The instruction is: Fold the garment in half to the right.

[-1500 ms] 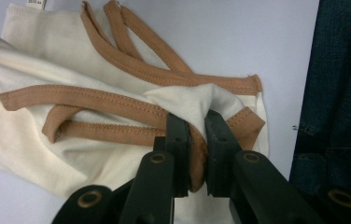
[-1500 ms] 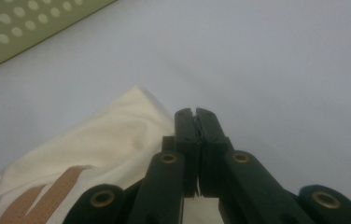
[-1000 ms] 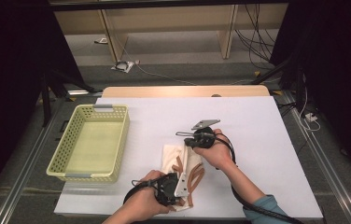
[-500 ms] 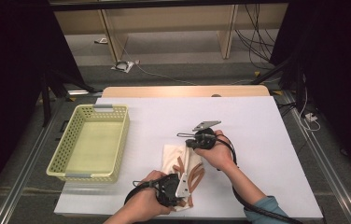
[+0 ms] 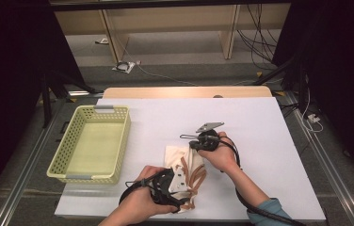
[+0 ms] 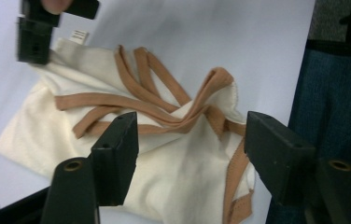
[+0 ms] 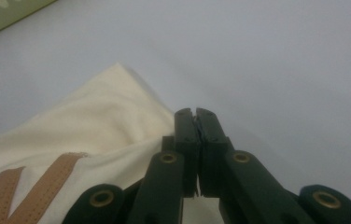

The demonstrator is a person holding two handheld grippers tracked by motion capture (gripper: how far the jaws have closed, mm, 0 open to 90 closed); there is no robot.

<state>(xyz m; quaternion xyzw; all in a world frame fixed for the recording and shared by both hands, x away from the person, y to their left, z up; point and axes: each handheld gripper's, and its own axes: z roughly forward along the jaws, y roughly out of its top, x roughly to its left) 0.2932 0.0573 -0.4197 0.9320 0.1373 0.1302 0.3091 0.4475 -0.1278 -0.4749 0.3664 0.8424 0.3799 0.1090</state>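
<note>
Cream cloth bag (image 5: pixel 184 172) with tan ribbon straps lies crumpled on the white table (image 5: pixel 260 127), just right of the yellow perforated plastic basket (image 5: pixel 92 143). Left gripper (image 6: pixel 190 154) jaws have just been opening, straddling it untouched; right gripper (image 7: pixel 196 122) pinches its corner

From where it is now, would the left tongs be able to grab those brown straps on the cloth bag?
Probably yes. The left tongs have just been opening and hover right over the brown straps of the cloth bag, with nothing between. The right tongs are at the far corner.
</note>
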